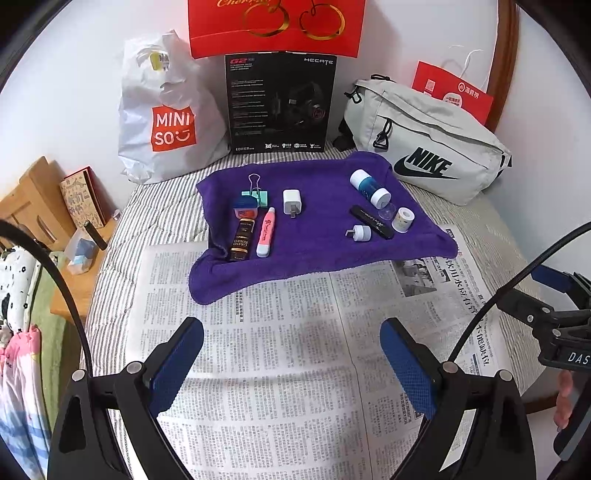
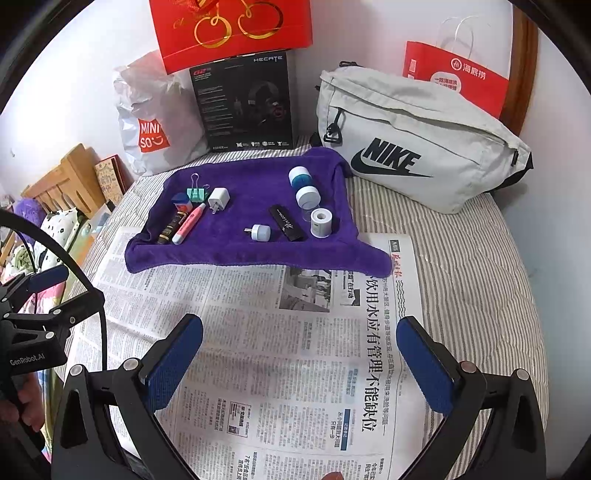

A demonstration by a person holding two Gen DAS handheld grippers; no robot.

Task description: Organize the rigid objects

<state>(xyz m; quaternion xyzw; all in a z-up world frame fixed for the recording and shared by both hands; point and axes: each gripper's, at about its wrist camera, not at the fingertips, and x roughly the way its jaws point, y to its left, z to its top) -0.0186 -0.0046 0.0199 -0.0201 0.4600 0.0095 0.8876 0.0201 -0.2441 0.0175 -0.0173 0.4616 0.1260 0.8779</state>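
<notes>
A purple towel (image 1: 317, 254) (image 2: 236, 254) lies on the bed with small items on it. On its left are a teal binder clip (image 1: 258, 195), a small blue-lidded jar (image 1: 244, 207), a dark tube (image 1: 242, 240), a pink pen (image 1: 266, 232) and a white charger (image 1: 292, 202). On its right are a white-and-blue bottle (image 1: 369, 186) (image 2: 303, 186), a black stick (image 1: 373, 221) (image 2: 287, 222), a small white plug (image 1: 360, 232) (image 2: 260, 232) and a tape roll (image 1: 402, 219) (image 2: 320, 220). My left gripper (image 1: 291, 332) and right gripper (image 2: 299, 332) are open and empty above the newspaper, short of the towel.
A newspaper (image 1: 280, 350) (image 2: 280, 350) covers the striped bed in front. A Miniso bag (image 1: 166, 118), a black box (image 1: 279, 99), a red gift bag (image 1: 275, 26) and a Nike bag (image 1: 424, 144) (image 2: 417, 140) stand along the wall. A wooden side table (image 1: 44, 206) is at left.
</notes>
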